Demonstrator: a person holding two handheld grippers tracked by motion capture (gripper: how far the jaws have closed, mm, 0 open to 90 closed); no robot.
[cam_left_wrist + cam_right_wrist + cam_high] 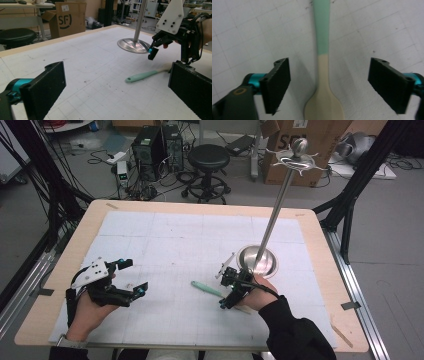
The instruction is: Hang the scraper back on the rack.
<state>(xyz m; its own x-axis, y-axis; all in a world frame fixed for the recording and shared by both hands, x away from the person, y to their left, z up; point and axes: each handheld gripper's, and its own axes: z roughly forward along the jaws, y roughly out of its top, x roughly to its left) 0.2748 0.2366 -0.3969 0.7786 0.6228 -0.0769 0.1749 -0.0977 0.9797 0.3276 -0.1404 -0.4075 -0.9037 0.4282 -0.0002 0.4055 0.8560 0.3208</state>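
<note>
Overhead, the wooden worktop (pixel 320 270) under its white gridded mat carries a tall steel stand on a round dish base (pixel 260 259), its hooked top cut off in the left gripper view. Nearby lies a mint-handled wooden spoon (pixel 323 75), bowl cropped, untouched between the right claw (pixel 329 85), whose jaws gape. The left claw (pixel 134 276) gapes wide, empty.
</note>
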